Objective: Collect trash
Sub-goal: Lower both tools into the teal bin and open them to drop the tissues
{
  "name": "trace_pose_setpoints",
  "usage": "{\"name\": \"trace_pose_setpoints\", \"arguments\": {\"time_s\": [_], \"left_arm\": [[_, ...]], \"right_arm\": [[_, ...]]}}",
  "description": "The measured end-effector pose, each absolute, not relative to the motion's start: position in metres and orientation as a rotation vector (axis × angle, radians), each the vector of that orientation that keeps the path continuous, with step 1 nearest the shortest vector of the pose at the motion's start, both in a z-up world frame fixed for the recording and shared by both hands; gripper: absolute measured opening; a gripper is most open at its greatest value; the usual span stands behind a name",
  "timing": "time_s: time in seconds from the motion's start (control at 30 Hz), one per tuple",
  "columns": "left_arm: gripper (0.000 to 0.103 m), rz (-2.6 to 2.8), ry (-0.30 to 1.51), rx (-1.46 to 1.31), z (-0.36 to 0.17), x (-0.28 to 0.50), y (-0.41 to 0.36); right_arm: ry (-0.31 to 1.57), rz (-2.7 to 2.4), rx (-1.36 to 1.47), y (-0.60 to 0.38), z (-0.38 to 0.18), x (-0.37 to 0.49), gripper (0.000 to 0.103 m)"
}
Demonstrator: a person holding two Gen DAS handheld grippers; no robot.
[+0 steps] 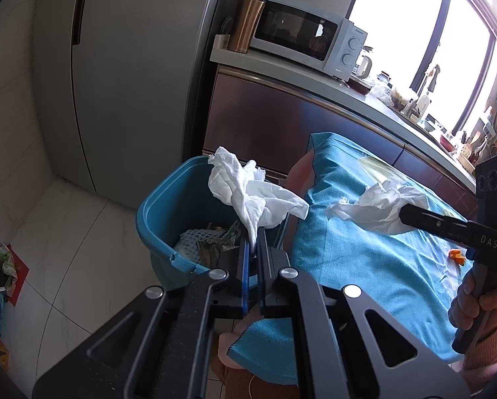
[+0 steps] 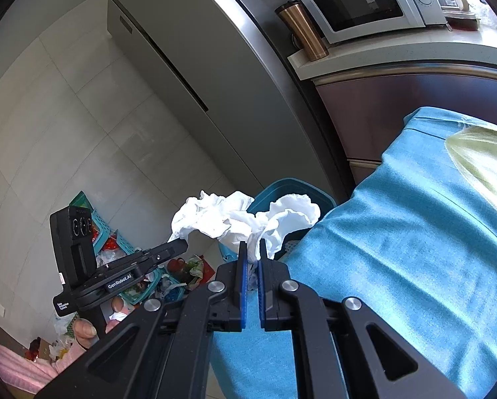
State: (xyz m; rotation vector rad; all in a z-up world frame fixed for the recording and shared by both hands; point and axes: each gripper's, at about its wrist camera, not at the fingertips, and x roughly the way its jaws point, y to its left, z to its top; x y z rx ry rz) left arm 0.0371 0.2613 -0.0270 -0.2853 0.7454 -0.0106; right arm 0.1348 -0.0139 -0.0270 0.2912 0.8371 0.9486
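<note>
Both the left gripper (image 1: 252, 242) and right gripper (image 2: 252, 255) are closed on a light, soft crumpled tissue (image 1: 253, 196), pinched at its twisted lower end, hanging above the blue bin (image 1: 155, 219) at 12 o'clock.

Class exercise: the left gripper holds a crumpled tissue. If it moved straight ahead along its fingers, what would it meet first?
Probably the open blue bin: the left gripper, shut on the tissue, points over its rim at the rubbish inside. Depth is uncertain in this fisheye view.
</note>
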Motion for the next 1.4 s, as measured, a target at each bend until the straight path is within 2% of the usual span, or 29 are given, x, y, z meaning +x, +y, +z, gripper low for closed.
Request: {"name": "trace_pose_setpoints", "arguments": {"time_s": [0.13, 1.4], "left_arm": [[0.004, -0.014, 0.73, -0.345, -0.032, 0.033, 0.271], [0.004, 0.025, 0.77, -0.287, -0.054, 0.05, 0.279]], "right_arm": [[0.816, 0.946, 0.299, -0.017, -0.021, 0.132, 0.004], [0.88, 0.921, 0.169, 0.033, -0.04, 0.139, 0.004]]}}
